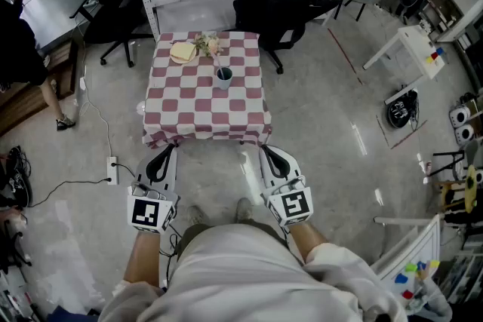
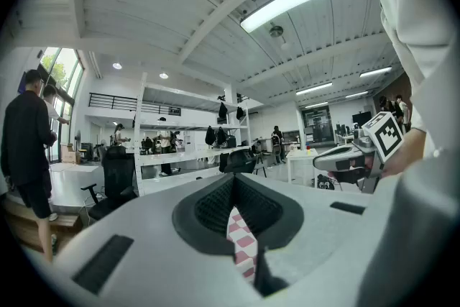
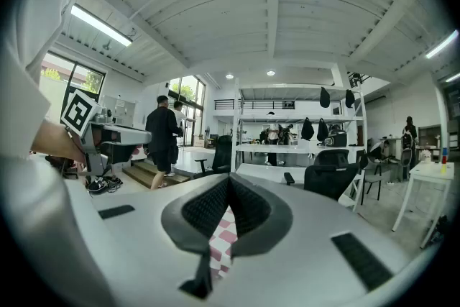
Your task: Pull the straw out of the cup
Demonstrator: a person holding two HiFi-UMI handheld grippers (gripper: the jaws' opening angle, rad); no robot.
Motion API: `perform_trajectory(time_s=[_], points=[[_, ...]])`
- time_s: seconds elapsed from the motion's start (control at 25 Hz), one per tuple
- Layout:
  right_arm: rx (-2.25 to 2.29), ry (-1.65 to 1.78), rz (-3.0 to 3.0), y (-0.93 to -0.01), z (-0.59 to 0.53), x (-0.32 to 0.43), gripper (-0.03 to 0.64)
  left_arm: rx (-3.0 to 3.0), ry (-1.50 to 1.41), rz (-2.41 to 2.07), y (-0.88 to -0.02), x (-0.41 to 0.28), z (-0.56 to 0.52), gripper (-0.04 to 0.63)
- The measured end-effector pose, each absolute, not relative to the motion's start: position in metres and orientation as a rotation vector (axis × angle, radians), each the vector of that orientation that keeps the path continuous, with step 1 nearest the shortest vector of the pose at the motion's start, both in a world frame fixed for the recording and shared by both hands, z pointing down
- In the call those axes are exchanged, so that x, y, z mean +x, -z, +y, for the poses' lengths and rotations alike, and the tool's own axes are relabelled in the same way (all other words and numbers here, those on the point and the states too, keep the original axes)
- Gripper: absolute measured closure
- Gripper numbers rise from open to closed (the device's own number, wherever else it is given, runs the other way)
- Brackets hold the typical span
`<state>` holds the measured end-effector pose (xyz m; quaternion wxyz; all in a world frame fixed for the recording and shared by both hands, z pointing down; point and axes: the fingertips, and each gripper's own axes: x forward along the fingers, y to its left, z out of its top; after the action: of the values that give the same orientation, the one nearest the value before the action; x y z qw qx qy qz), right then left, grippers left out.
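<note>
Left gripper (image 1: 167, 152): fingers (image 2: 210, 208) together, empty
Right gripper (image 1: 266, 152): fingers (image 3: 205, 206) together, empty
Cup (image 1: 224, 77): upright on checked worktop (image 1: 198, 108)

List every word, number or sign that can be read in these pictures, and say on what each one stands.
No text can be read.
The left cube, on the left gripper: black-and-white square code, no letters.
The right cube, on the right gripper: same kind of code, no letters.
The dark sign on the balcony rail: too small to read.
</note>
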<state>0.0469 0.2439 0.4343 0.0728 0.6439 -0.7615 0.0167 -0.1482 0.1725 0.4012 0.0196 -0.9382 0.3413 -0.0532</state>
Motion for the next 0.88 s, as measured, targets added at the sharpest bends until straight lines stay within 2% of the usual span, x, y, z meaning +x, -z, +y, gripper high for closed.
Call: perform_trajectory(time_s=[0.88], points=[[1.917, -0.036, -2.336, -0.438, 0.239, 0.072, 0.612, -2.884, 0.196, 1.106, -0.405, -0.124, 0.166, 0.592]])
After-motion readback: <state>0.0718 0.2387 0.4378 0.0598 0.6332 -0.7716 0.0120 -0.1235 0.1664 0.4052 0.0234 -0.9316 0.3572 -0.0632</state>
